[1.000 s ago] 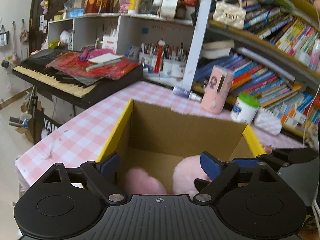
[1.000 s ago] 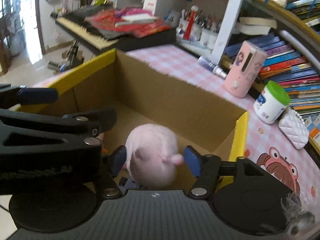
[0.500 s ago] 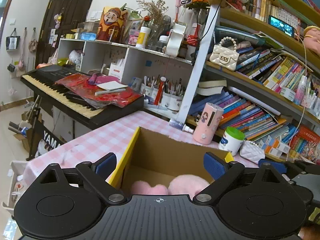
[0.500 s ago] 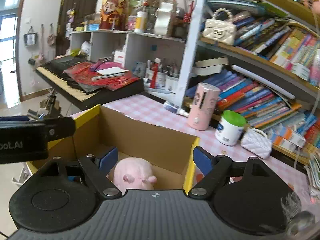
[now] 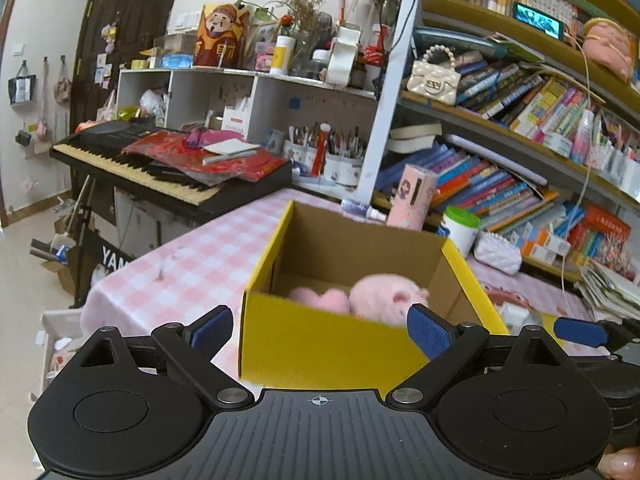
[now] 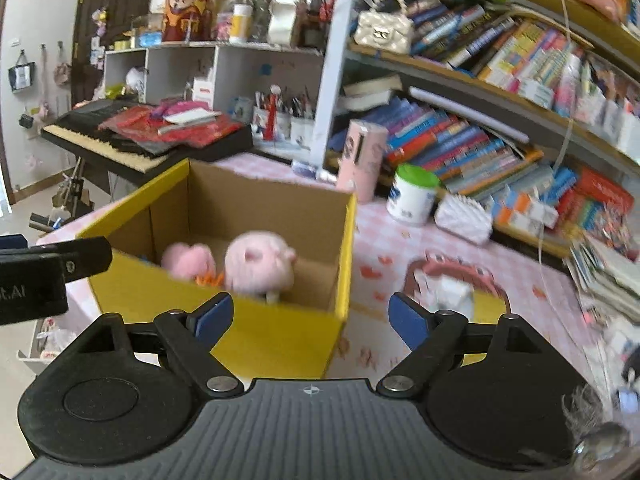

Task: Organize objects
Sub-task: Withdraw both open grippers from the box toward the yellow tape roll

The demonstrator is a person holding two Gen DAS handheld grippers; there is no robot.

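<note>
Both claws are clear of the box (image 5: 320, 344) and in front of its near yellow wall. My read: the drop-off step is over and I'm between items.

Largest to smallest, with counts:
- 1 checked pink table (image 5: 200, 264), carrying everything below.
- 1 cardboard box, yellow outside, open top, standing on the table.
- 2 claws. Left gripper (image 5: 318, 326): jaws wide apart, nothing between the pads, only the box wall seen through the gap. Right gripper (image 6: 310, 314): jaws opening, nothing between them either. Both released.
- 2 pink plush toys, both inside the box on its floor: the rounder pig plush (image 6: 260, 262) to the right, the smaller pink plush (image 6: 188, 258) just beside it on the left. Something orange shows between them low down; I can't tell what it is.
- 1 pink basket (image 6: 496, 284) on the table right of the box, with a white object (image 6: 452, 292) in it, too blurred to identify.
- 1 pink tall container (image 6: 362, 152), 1 green-lidded white jar (image 6: 412, 196) and 1 white quilted pouch (image 6: 464, 218) along the back by the bookshelf.

Next move, my judgement: choose a loose item still on the table. The basket contents are nearest my right claw. That calls for swinging right, dropping the pads either side of the item and clenching before carrying it over the box rim. Which items belong in the box, I can't tell.
</note>
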